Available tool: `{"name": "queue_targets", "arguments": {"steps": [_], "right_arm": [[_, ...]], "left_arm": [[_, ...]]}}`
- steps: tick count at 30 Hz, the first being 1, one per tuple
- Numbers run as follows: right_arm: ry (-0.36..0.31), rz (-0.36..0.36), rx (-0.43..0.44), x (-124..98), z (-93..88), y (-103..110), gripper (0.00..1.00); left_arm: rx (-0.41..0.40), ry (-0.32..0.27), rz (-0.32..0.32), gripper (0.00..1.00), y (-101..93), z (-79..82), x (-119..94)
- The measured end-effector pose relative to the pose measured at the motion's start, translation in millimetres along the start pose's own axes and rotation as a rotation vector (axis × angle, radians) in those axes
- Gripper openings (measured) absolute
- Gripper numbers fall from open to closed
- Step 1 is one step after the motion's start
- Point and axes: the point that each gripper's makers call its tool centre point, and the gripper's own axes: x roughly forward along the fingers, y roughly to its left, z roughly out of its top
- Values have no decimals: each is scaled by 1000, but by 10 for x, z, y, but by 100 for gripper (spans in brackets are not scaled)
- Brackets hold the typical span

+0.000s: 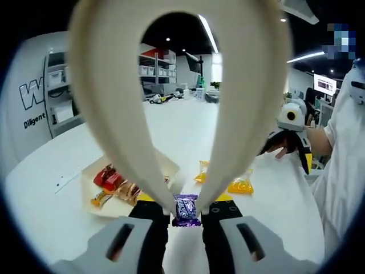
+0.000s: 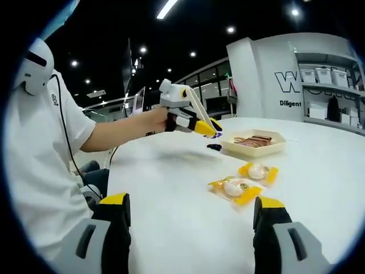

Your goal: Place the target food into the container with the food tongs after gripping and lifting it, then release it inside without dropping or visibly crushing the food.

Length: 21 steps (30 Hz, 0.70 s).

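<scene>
Jaws of the left gripper (image 1: pixel 186 214) squeeze the cream plastic food tongs (image 1: pixel 171 97), whose two broad arms loop up through the left gripper view and meet at their tips on a small purple-wrapped candy (image 1: pixel 186 209). That candy is pinched between the tong tips, over the white table (image 1: pixel 51 200) and just beside the shallow beige paper tray (image 1: pixel 91 177). Over in the right gripper view, a person's hand (image 2: pixel 157 121) carries that same left gripper, reaching out level from a white sleeve (image 2: pixel 68 123), tongs angled down toward the tray's near edge.

Right gripper (image 2: pixel 191 225) now: its two black, yellow-tipped jaws stand wide apart with nothing between them, hovering low over the table. Ahead of it lie two clear packets with yellow ends (image 2: pixel 244 182), each showing a pale round sweet, side by side and apart from the tray.

Inside the tray sit red and golden-brown wrapped snacks (image 1: pixel 114 185). From the left gripper view, the right gripper appears at the right edge in a person's hand (image 1: pixel 282 149), resting by the table's rim.

Table surface is glossy white and wide. Around it, an open room with a dark ceiling, strip lights and spotlights, grey shelving with storage boxes, and a white wall panel with large lettering (image 2: pixel 288 83).
</scene>
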Motion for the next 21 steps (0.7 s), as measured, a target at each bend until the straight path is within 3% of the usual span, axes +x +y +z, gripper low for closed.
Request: {"name": "queue_targets", "arguments": {"steps": [21], "right_arm": [[8,-6,3,-10,-17,-13,89]], "left_arm": [[6,12,34,19,688,13,136]]}}
